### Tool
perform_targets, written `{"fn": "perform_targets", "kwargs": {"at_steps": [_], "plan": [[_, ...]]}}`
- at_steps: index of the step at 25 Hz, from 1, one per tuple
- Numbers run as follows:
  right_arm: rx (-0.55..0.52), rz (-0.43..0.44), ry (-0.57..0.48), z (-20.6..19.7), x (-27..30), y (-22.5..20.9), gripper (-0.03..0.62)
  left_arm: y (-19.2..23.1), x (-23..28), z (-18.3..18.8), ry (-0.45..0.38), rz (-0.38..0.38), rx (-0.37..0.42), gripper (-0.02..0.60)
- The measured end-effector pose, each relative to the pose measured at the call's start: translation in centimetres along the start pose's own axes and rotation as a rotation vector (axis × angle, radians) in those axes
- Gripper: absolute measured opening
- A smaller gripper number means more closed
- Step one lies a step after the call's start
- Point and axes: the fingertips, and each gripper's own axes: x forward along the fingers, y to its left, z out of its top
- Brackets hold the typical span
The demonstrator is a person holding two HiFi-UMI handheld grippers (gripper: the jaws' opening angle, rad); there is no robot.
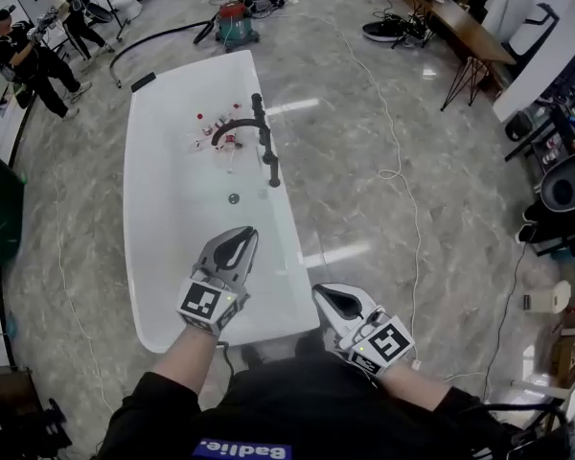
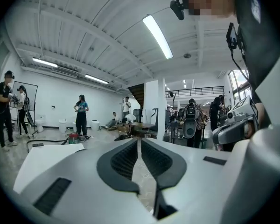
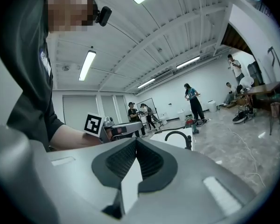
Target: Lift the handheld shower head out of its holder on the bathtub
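Left tongs (image 1: 241, 238) and right tongs (image 1: 326, 295) both shut, empty, at lower centre by the bathtub (image 1: 158, 257) near end; shower head (image 1: 267, 149) lies up-frame on its right rim, long axis along the rim, left looks nearer.

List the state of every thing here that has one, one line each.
left gripper: shut, empty, over the tub's near end.
right gripper: shut, empty, by the tub's near right corner.
handheld shower head: on the black faucet set at the rim, untouched; its seating is too small to confirm.
bathtub: no water visible.
small bottles: inside the tub, under the spout.
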Motion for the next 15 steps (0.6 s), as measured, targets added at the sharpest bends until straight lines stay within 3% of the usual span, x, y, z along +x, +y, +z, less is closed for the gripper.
{"fn": "perform_targets", "kwargs": {"at_steps": [3,6,15], "plan": [[0.006,-0.017,0.007,-0.3,0.0,-1.7,0.002,1.7,2.3,-1.4,0.018,0.017,0.008,0.009],[0.020,-0.038,0.004,-0.7,0.1,-3.2,0.003,3.1,5.0,-3.3,0.056,0.020,0.006,0.088],[0.045,-0.085,0.034,-2.6,-0.4,-6.0,0.003,7.7,13.1,-7.8,0.151,0.033,0.042,0.152]]}}
